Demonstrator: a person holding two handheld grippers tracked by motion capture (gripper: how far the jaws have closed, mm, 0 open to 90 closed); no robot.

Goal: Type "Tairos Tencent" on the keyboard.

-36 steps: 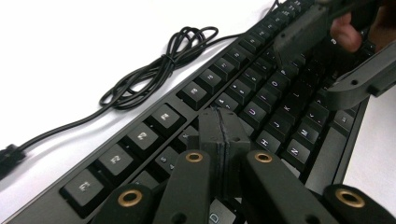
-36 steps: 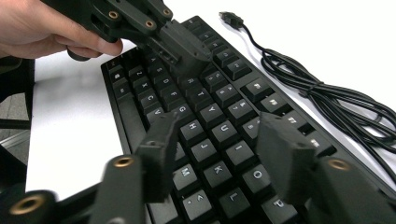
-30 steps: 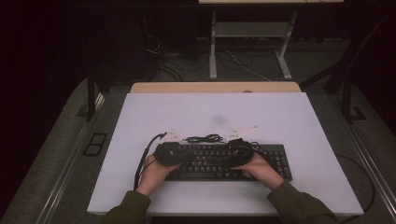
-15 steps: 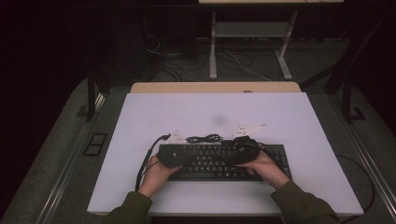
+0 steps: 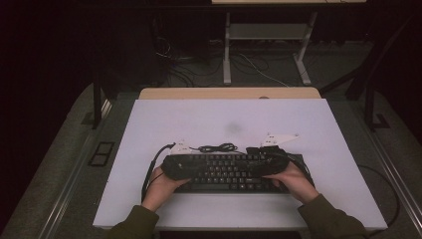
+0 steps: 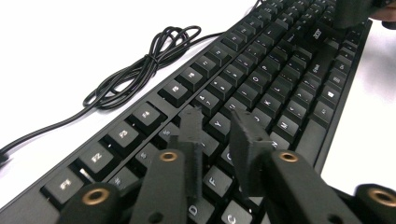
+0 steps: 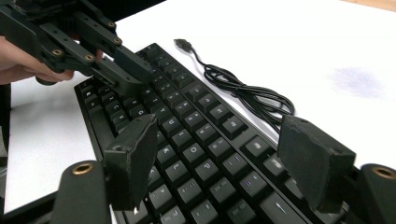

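Observation:
A black keyboard (image 5: 234,172) lies near the front edge of the white table (image 5: 229,119), with its bundled black cable (image 5: 216,148) just behind it. My left gripper (image 5: 191,167) hovers over the keyboard's left end. Its jaws have just been opening and now stand a little apart, with nothing between them, above the keys (image 6: 261,79). My right gripper (image 5: 259,162) is over the right end, jaws wide and just been opening, empty above the keys (image 7: 196,121). In the right gripper view the left gripper (image 7: 126,70) shows at upper left. The cable (image 7: 247,93) ends in a loose plug (image 7: 182,44).
A faint grey smudge (image 5: 234,127) marks the table's middle. A wooden strip (image 5: 229,93) runs along the far edge. Behind it stand a white desk frame (image 5: 263,45) and floor cables. The left gripper's own cable (image 5: 149,172) loops off the keyboard's left side.
My right hand has slid to the right along the keyboard. The left hand has stayed over the left end.

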